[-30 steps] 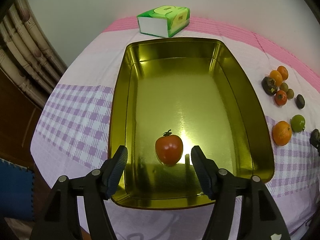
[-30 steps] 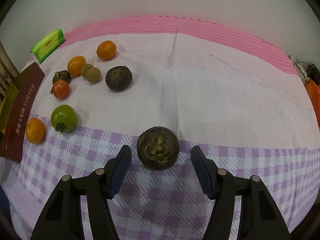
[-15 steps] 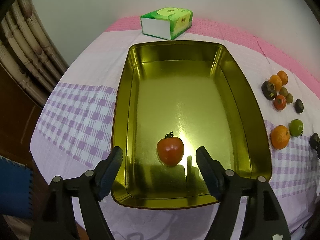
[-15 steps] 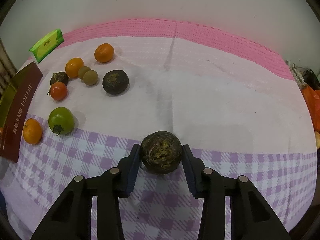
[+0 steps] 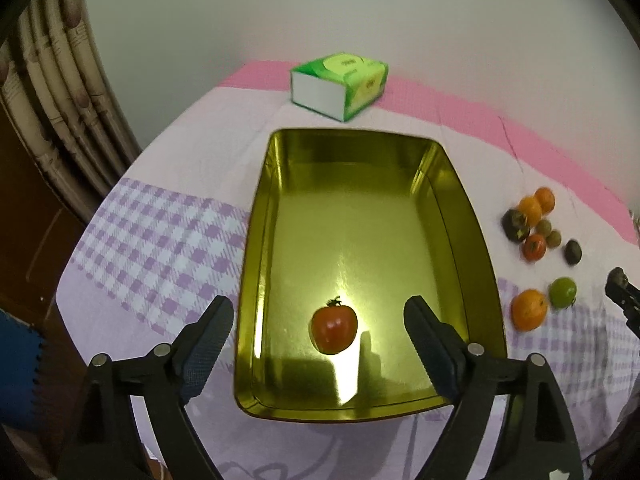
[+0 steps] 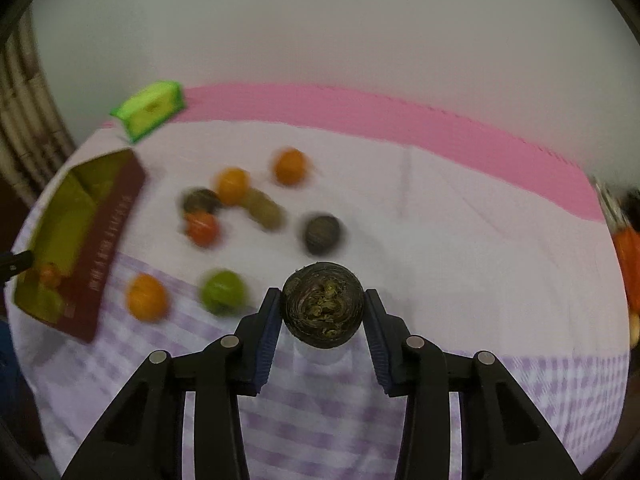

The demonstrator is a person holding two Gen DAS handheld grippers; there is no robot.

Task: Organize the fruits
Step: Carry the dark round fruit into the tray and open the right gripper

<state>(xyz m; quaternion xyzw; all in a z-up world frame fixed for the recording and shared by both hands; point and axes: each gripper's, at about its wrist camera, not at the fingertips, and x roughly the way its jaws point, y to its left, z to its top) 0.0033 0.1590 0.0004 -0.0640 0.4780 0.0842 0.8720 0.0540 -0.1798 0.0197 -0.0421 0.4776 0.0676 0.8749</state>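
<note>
Since a sec ago the dark fruit (image 6: 323, 306) is off the table, pinched in the right claw (image 6: 322, 320). Left claw (image 5: 318, 334) has just been spreading, jaws wide, nothing btwn pads, over the red tomato (image 5: 334, 329) lying in the gold tin (image 5: 474, 236). Other fruit sits beside the tin on the checked cloth (image 5: 160, 248).

You can't read any text here — the lettering along the maroon side of the tin (image 6: 105, 240) is smeared by blur, and the green tissue box (image 5: 339, 80) print is illegible.
</note>
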